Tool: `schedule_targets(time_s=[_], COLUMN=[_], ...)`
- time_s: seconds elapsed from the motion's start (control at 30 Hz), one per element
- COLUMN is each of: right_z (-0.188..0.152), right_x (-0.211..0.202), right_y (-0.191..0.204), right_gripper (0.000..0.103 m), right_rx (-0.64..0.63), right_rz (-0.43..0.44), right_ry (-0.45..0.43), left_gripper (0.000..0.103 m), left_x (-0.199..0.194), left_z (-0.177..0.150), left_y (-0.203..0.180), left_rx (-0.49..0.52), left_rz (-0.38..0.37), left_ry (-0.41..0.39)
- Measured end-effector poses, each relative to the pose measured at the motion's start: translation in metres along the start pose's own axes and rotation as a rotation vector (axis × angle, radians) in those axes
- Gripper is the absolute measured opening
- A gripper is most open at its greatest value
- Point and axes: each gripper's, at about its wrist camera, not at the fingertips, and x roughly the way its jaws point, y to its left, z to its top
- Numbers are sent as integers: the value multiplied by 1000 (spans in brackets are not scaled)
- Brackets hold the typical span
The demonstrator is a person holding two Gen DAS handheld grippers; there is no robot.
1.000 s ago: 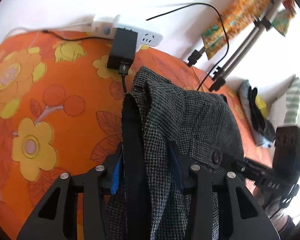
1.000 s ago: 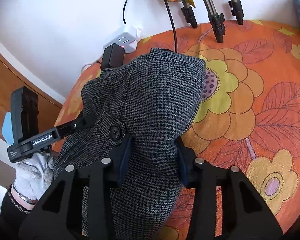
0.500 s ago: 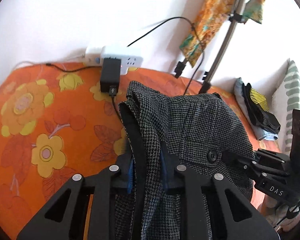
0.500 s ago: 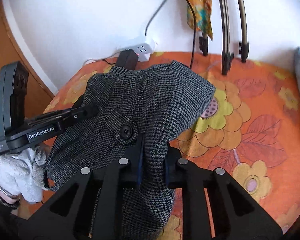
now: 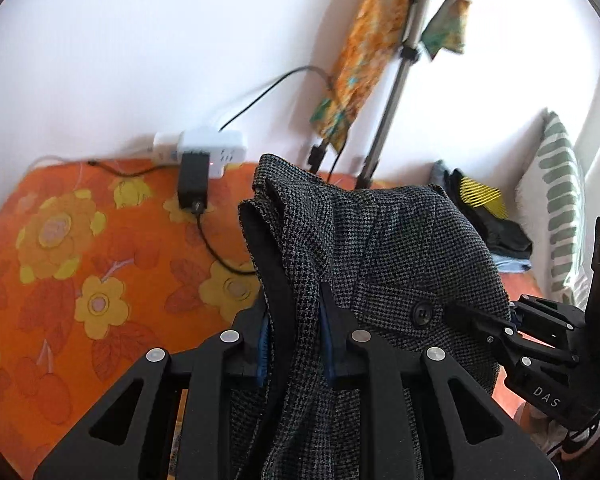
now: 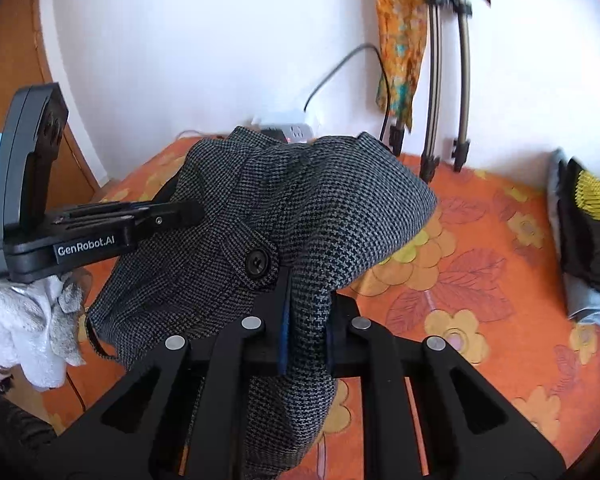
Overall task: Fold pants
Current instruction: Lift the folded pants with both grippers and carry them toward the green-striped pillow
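Observation:
The grey houndstooth pants (image 5: 380,248) hang bunched between both grippers above the orange flowered bedspread (image 5: 80,272). My left gripper (image 5: 294,344) is shut on the waistband edge with its black lining. My right gripper (image 6: 306,332) is shut on a fold of the same pants (image 6: 300,208), just right of the black waist button (image 6: 259,261). Each gripper shows in the other's view: the right one (image 5: 500,332) at right, the left one (image 6: 148,216) at left, both clamped on the cloth. The legs of the pants are hidden below.
A white power strip (image 5: 204,148) with a black charger (image 5: 194,178) and cable lies at the bedspread's far edge by the wall. Tripod legs (image 6: 448,92) and a hanging cloth (image 6: 400,40) stand behind. Folded clothes (image 6: 588,224) and a striped pillow (image 5: 560,200) lie at right.
Both grippers have closed on the pants and lifted them up and back from the bed; more wall and the bed's far edge show now.

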Motion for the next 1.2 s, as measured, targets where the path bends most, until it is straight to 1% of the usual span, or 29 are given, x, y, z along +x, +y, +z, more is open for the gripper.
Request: schedule_targets(time_s=[0.1,0.27,0.47,0.67,0.83,1.07,1.2], right_z=[4,7,-1,-16,-30,-67,-79], right_x=[-23,-58,-102,-147,-171,-194,-204], right_y=[-3,-10,-35,-59,-86,-122,-142], right_gripper=[13,12,12,12,12,12,12], right_rx=[0,-32,-29,-20,9,38,44], right_rz=[-14,-59,-103,-166,-203,-260,-303], right_ry=[-52,-119,-177,-229,-248,-238,-235], left_gripper=[19,19,19,18,18,18,18], left_x=[-11,-33,-49,-51,-44,-22,-9], left_z=[2,4,4,4,3,-13,-18], left_y=[-12,-50,-96,-145,-177,-223,-250], left_rx=[-5,56,113,167,188,206,222], left_rz=[-20,-28,-75,-134,-172,-236,-275], left_ry=[-27,-98,-163,-198,-203,-160,-139])
